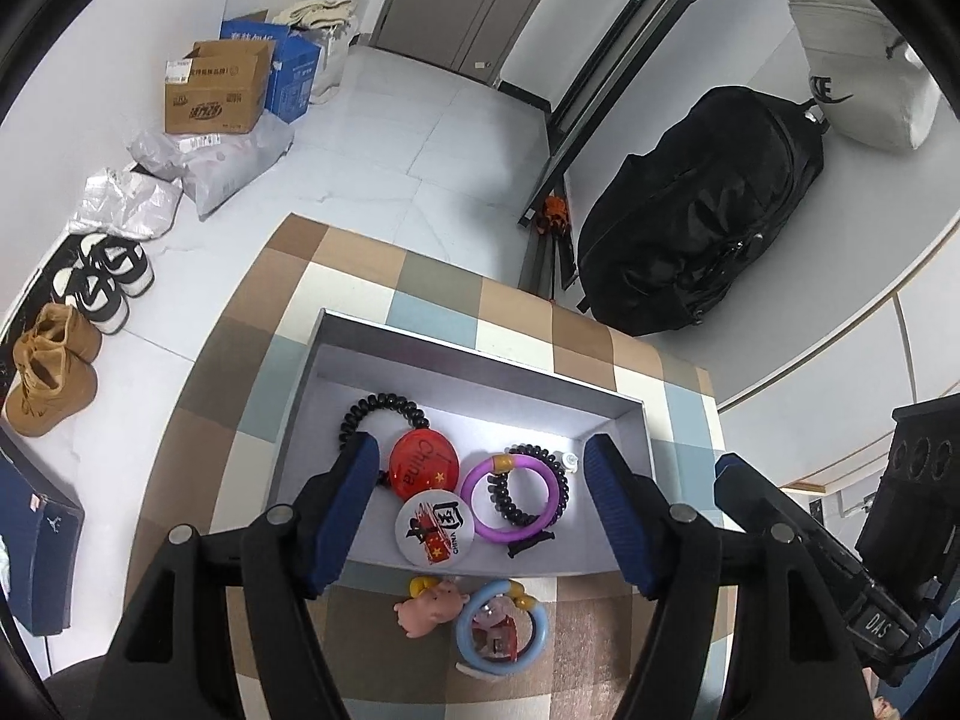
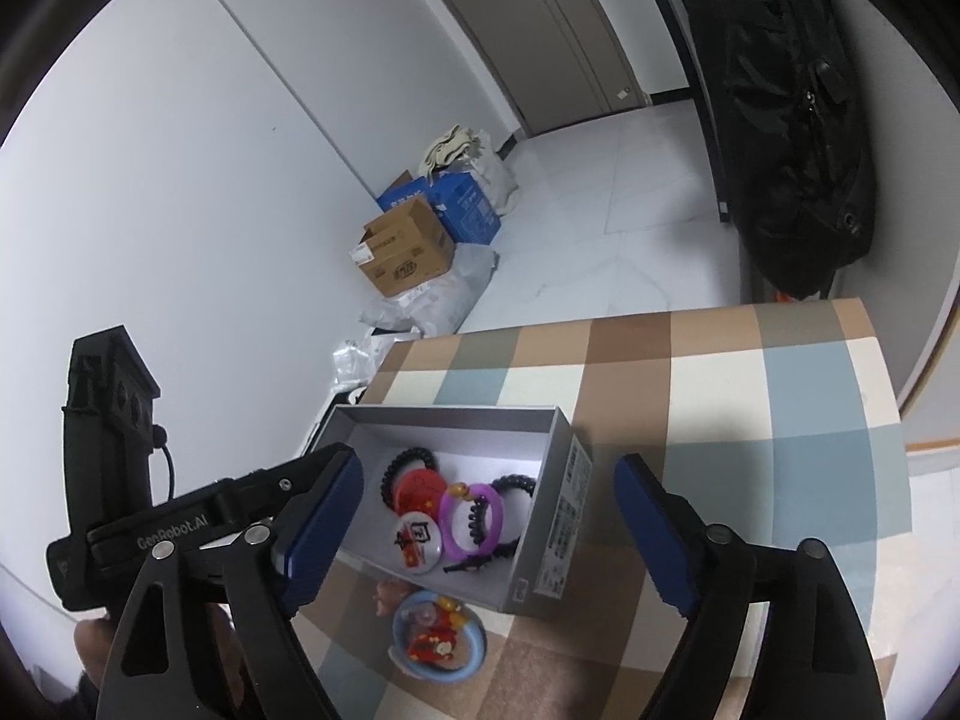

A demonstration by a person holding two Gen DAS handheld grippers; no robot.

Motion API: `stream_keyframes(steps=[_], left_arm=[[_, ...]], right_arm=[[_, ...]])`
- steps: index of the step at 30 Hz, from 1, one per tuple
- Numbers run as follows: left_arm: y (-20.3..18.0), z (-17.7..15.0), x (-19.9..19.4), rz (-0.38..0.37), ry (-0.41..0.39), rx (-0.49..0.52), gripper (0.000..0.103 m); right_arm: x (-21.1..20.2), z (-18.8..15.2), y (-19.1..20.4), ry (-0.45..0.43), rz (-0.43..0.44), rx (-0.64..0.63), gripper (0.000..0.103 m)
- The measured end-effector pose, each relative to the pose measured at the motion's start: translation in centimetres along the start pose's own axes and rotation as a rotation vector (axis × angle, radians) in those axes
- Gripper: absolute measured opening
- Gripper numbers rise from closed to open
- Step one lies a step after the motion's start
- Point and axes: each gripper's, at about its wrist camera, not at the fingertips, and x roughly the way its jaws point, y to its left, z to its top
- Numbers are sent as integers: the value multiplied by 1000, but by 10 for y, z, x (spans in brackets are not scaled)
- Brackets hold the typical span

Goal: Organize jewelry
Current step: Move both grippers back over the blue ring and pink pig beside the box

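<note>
Both my left gripper (image 1: 483, 516) and right gripper (image 2: 489, 534) hang released over the box (image 1: 336, 354); the blue ring (image 1: 503, 630) outside it on the surface looks light, rigid, best pinched across its rim.

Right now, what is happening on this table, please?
A person is sorting small trinkets into a grey box with two handheld grippers. Both the left gripper and right gripper are open and empty. The purple ring and badges lie inside; the blue ring and pink figure wait outside.
</note>
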Motion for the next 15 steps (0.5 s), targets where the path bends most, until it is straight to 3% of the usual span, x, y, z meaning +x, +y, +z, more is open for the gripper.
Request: stream_keyframes(steps=[4,10,12,13,15], left_arm=[[-3,-4,-8,14,-24,32,67],[-2,-11,-15,19,-41,39,68],[-1,-13,-17,13,-38,26,73],[1,-14,-17,12,-33,18,80],[5,-18,-19,7,-38,1,81]], right_arm=[[-5,-6,2,-10,-20,-17,99],[-12,-12,5,-16,-46,-42,102],[-15,-15,7,-19,-55,-55,103],[-18,-17,8,-22,-58,-59,103],[-22,-20,9,-29,-70,-68,103]])
